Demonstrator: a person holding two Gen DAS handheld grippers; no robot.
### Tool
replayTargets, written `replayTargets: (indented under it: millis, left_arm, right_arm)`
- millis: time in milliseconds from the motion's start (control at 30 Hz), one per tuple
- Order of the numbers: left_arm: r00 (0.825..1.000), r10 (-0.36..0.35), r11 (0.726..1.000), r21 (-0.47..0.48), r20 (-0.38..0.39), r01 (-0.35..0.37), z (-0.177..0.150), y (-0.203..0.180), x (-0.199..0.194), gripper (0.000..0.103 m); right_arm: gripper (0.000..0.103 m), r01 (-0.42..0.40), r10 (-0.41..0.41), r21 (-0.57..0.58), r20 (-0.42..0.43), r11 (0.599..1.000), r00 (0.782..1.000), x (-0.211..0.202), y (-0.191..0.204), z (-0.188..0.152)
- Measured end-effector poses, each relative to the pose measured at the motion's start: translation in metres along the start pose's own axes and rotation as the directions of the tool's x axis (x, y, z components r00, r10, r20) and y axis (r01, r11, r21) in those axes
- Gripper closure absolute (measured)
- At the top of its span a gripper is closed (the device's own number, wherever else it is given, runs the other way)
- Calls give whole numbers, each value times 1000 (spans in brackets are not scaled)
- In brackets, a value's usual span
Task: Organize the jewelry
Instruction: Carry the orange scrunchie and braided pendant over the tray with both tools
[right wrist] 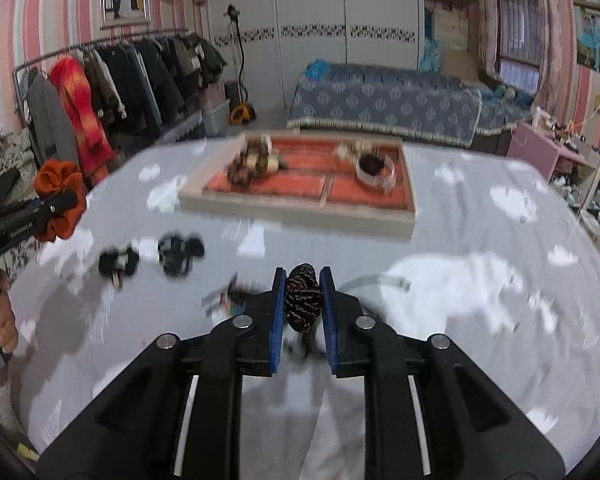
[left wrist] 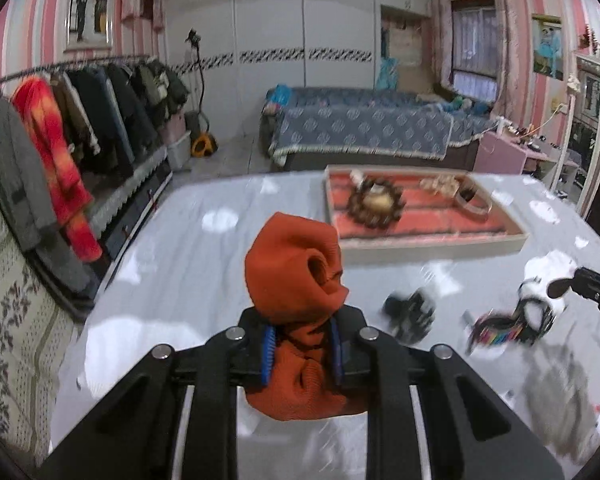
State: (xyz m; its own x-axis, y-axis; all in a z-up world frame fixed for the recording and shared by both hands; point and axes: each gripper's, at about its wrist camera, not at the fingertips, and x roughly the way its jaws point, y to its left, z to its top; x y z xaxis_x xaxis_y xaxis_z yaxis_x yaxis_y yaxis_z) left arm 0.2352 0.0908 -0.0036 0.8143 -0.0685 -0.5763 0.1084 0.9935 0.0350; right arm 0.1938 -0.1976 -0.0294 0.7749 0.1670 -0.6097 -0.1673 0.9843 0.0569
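Note:
My left gripper (left wrist: 302, 344) is shut on an orange fabric scrunchie (left wrist: 296, 272) and holds it above the table; it also shows at the left of the right wrist view (right wrist: 60, 200). My right gripper (right wrist: 303, 300) is shut on a dark braided hair tie (right wrist: 302, 298) with orange flecks. A shallow tray (left wrist: 432, 246) with a red lining sits ahead on the table and holds a beaded bracelet (left wrist: 376, 202) and a pale bangle (left wrist: 472, 200). The tray (right wrist: 300, 210) also shows in the right wrist view.
Dark hair ties (right wrist: 180, 254) (right wrist: 118, 262) and a coloured strip (left wrist: 496, 334) lie loose on the white patterned table (left wrist: 188, 264). A clothes rack (left wrist: 60, 128) stands left. A bed (left wrist: 372, 128) is beyond the table.

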Motion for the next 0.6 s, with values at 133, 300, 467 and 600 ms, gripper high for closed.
replayTargets:
  millis: [133,300,467,600]
  left_arm:
    - [998,-12,1000,15,54,11,27,-21,2,81]
    - [995,-48,999,8,85,48,59,-43,14,81]
    - [992,-78,997,-4,103,79,87,-57,32,81]
    - [991,-88,996,-7,98,89,104,-66,55,81]
  right_arm:
    - [85,12,-12,-5,58,1000,998,1,-7,32]
    - [85,18,-17,-2,114,1000,993,10,-16,71]
    - [85,19,-19,6,131,1000,991,31,-25,97]
    - [85,27,-28,6,116,1000,993,59,-34,112]
